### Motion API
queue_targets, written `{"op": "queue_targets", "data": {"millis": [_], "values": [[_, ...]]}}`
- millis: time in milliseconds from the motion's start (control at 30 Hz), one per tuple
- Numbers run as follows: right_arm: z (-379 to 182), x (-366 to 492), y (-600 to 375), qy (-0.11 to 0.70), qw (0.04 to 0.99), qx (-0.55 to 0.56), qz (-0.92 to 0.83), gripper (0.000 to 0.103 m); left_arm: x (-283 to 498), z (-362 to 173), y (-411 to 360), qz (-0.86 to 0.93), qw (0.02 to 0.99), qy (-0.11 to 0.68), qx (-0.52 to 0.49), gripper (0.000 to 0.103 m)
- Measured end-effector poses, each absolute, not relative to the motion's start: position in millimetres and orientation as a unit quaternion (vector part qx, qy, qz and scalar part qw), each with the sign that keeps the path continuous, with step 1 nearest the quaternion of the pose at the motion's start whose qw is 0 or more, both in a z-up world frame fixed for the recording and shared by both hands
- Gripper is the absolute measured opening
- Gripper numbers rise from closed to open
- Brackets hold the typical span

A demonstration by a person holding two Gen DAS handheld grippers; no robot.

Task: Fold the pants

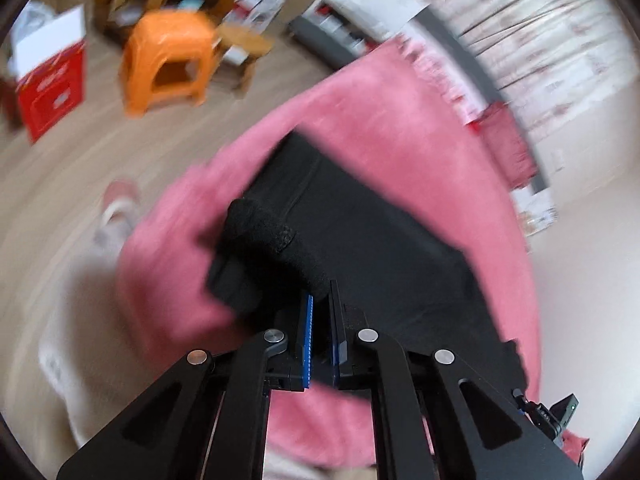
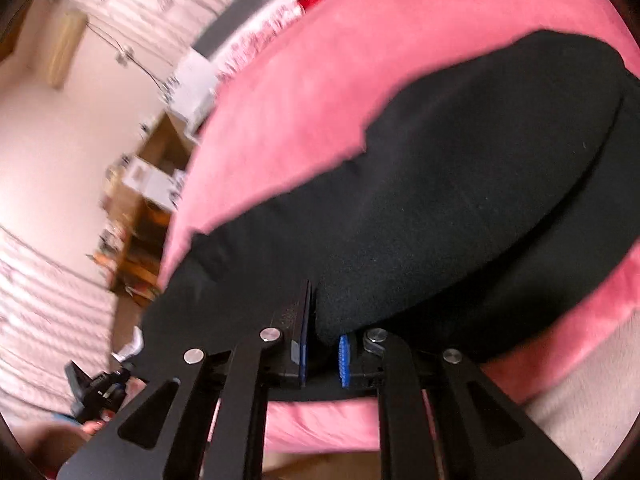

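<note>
Black knit pants flat on fuzzy pink blanket, mid-blanket. Left gripper clamped on bunched pants edge. Right gripper pinching thick fold, blue ribbed pads. Frames blurred.

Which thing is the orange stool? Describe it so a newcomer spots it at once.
Start at the pink blanket with the black pants on it, then look past its far edge to the wood floor. The stool stands there, between a red box and a wooden table. It is the only bright orange plastic thing there.
</note>
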State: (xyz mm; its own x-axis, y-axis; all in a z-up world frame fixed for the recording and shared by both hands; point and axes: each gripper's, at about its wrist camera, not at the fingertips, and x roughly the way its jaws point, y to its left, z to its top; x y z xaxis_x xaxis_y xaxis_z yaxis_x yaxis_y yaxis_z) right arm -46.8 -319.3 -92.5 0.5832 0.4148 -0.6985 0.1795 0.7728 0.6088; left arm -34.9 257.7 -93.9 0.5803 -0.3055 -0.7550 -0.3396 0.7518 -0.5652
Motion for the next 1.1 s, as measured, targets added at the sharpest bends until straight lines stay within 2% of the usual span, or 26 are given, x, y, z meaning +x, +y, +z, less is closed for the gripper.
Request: {"op": "queue_targets", "data": {"millis": [100,333,533,667,767,800,833,867,900,1100], "values": [[-123.3,-47.2,-325.9,0.484,0.786,0.381,0.054,0.010,-39.6,-115.4,257.5,0.024,0.795,0.489,-0.359,0.005],[-144.9,-48.3,-339.7,0.500,0.760,0.411,0.060,0.014,-33.7,-111.5,255.4,0.016,0.811,0.467,-0.353,0.005],[-141.4,-52.5,-353.5,0.491,0.756,0.425,0.077,0.032,-44.2,-83.0,262.7,0.043,0.839,0.418,-0.346,0.009],[-137.8,-53.7,-362.6,0.487,0.759,0.425,0.082,0.039,-45.5,-49.5,255.7,0.066,0.888,0.358,-0.281,0.009],[-129.9,-55.4,-368.0,0.464,0.770,0.433,0.068,0.047,-32.1,-40.8,240.8,0.046,0.906,0.344,-0.244,0.009],[-126.5,-57.3,-373.7,0.453,0.774,0.438,0.061,0.049,-24.4,-40.3,237.3,0.039,0.905,0.348,-0.240,0.023],[-123.5,-56.8,-374.8,0.446,0.777,0.441,0.055,0.049,-12.2,-43.5,228.1,0.020,0.904,0.352,-0.241,0.055],[-121.8,-57.7,-381.1,0.440,0.780,0.443,0.045,0.049,-3.7,-47.2,219.4,0.001,0.904,0.351,-0.245,0.069],[-119.8,-58.9,-388.1,0.435,0.784,0.442,0.031,0.049,5.3,-50.8,211.1,-0.022,0.904,0.347,-0.248,0.075],[-108.2,-68.9,-430.4,0.392,0.812,0.430,-0.035,0.049,69.5,-86.3,118.0,-0.132,0.896,0.389,-0.167,0.075]]}}
